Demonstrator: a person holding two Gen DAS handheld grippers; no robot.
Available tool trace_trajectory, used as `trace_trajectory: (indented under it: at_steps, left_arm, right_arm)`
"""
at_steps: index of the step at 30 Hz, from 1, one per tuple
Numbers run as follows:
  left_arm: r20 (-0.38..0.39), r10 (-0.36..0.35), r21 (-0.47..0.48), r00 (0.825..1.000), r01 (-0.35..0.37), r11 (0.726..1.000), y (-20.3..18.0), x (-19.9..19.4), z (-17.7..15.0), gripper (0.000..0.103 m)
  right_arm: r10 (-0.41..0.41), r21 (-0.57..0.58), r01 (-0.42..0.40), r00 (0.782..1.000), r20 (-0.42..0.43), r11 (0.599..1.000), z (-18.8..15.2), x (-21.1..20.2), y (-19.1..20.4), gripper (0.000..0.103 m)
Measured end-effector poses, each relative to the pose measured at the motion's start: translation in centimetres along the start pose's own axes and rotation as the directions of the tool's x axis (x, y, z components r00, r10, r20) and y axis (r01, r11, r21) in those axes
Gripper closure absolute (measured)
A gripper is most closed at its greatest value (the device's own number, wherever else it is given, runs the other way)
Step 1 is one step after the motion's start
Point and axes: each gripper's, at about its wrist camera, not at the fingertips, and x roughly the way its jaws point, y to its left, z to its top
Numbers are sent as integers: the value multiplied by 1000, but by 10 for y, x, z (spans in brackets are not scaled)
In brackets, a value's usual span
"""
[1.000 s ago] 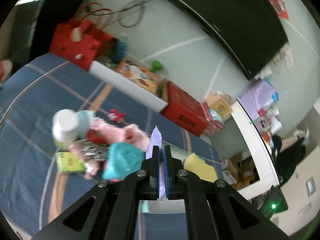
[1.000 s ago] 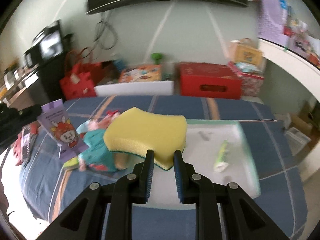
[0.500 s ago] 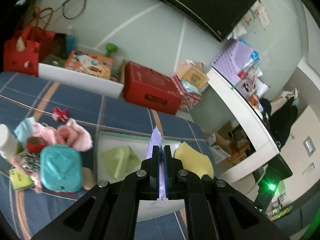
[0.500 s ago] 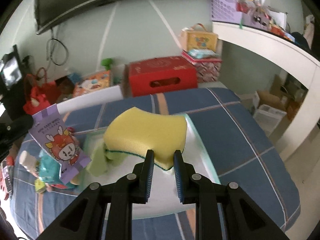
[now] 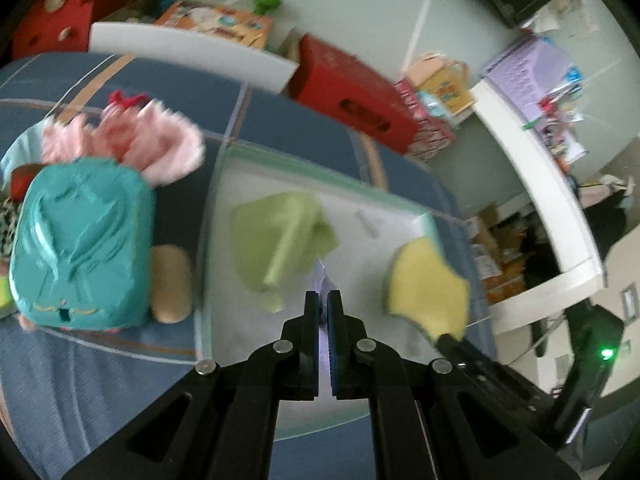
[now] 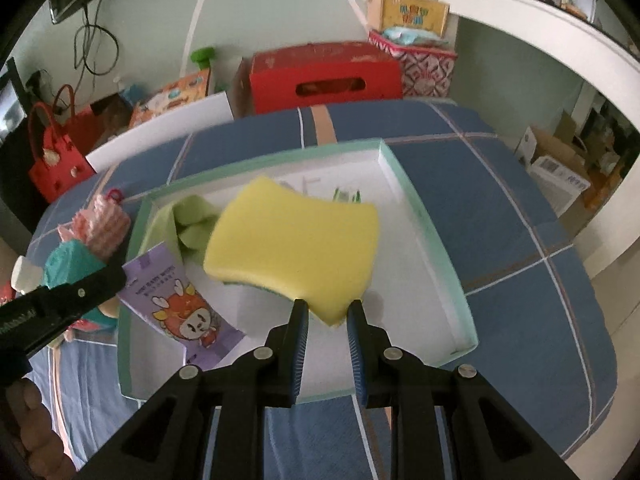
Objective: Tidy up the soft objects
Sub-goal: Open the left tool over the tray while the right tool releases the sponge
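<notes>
My right gripper (image 6: 327,312) is shut on a yellow sponge (image 6: 296,248) and holds it above the white tray (image 6: 436,240) with the green rim. My left gripper (image 5: 323,300) is shut on a thin purple packet (image 6: 180,312) with a cartoon print; in the left wrist view only its edge (image 5: 323,276) shows between the jaws. The packet hangs over the tray's left part. A green cloth (image 5: 280,236) lies inside the tray. In the left wrist view the sponge (image 5: 428,292) appears to the right, over the tray's right rim.
Left of the tray on the blue plaid cover (image 6: 520,216) lie a teal pouch (image 5: 80,244), a pink fluffy toy (image 5: 152,148) and a tan object (image 5: 172,284). Behind stand a red box (image 6: 324,76), a red bag (image 6: 56,156) and a white shelf (image 6: 560,32).
Both grippers have sunk toward the tray and tilted further down. The packet has moved from the left pile to above the tray's left part; the sponge stays gripped.
</notes>
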Motion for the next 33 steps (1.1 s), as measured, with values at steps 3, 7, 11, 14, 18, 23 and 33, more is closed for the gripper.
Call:
trace_trajectory:
  at_steps: [3,7,11,14,18,23,33]
  left_arm:
    - [-39,70,6,997,-70,998,3,9,-6,100]
    - [-73,156,56,985,-152,987,1,21,-13,99]
    - [-80,249,127,965,-238,963,-6,30,-21,98]
    - [-94,280,149,955,-264,953,-6,36,-24,98]
    - [-116,307,156,945,-288,945,-3,46,-25,98]
    - [-116,320,167,940,-299,939,-5,54,-27,98]
    - [-102,309,188,946,-287,940,-16,30,-25,96]
  right_arm:
    - [-8,2,9,999,-33,1000,-2,9,-2,82]
    - [-14,5,15,998,-64,1000,-3,16,-6,82]
    - [-18,3,19,996,-84,1000,-7,19,-6,82]
    - [-18,-3,18,995,-96,1000,-8,22,-6,82]
    - [-17,0,18,994,-107,1000,-8,25,-6,82]
    - [-20,3,20,994,-107,1000,-8,24,-7,82]
    - [-40,7,41,998,-44,999,-7,1,-8,81]
